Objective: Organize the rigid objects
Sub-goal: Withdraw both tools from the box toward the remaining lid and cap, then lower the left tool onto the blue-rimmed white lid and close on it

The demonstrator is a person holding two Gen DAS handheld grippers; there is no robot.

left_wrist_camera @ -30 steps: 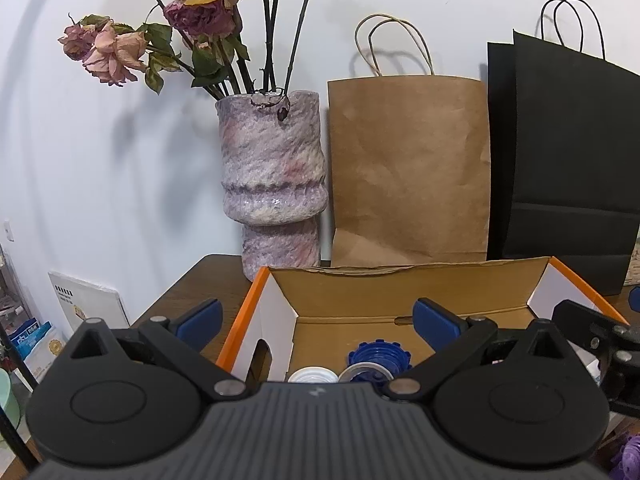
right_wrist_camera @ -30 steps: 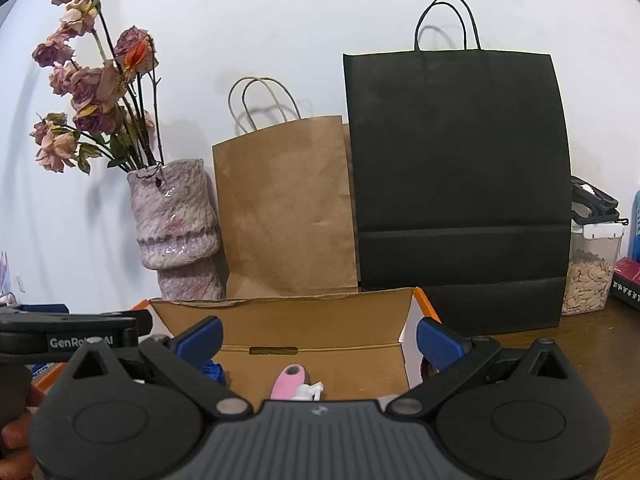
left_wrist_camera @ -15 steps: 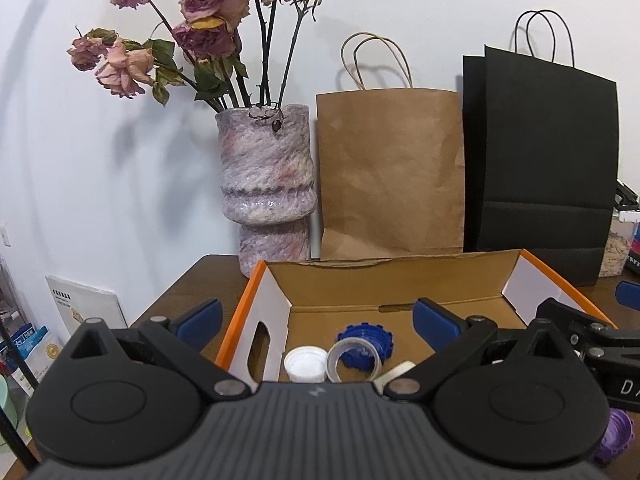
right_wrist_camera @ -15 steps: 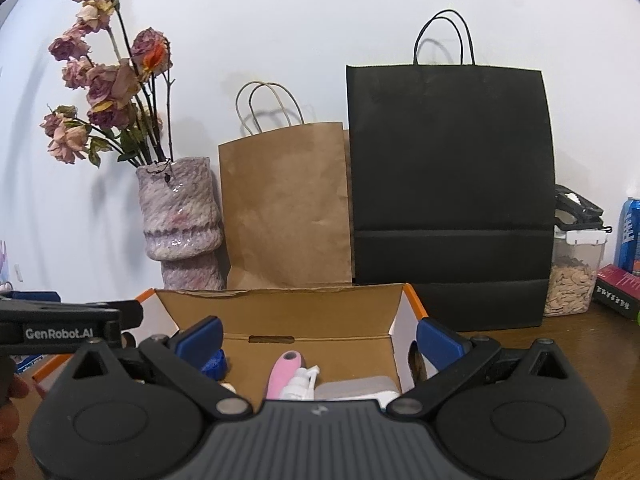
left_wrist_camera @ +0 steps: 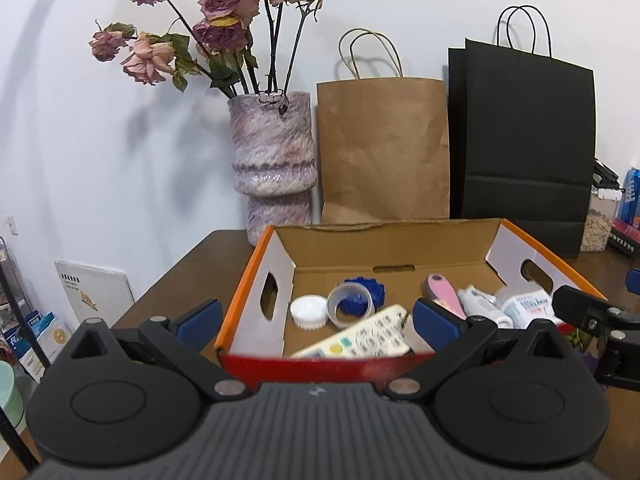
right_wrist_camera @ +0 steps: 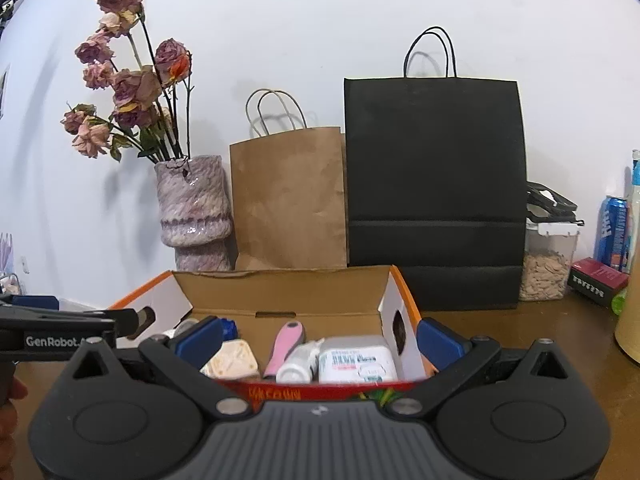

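1. Cardboard box (left_wrist_camera: 384,248): tan inside, orange rim, white end walls.
2. Vase (left_wrist_camera: 272,160): mottled purple-white.
3. At 3 o'clock of it, a brown bag (left_wrist_camera: 380,148), then a black bag (left_wrist_camera: 524,140).
4. Cap (left_wrist_camera: 362,292): blue.

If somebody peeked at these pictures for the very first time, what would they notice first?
Probably the dried pink roses in the purple vase against the wall at the back left. Next, the tall black bag standing beside the brown paper bag. Then, up front, the orange-edged cardboard box with a remote control and a pink-handled tool inside.
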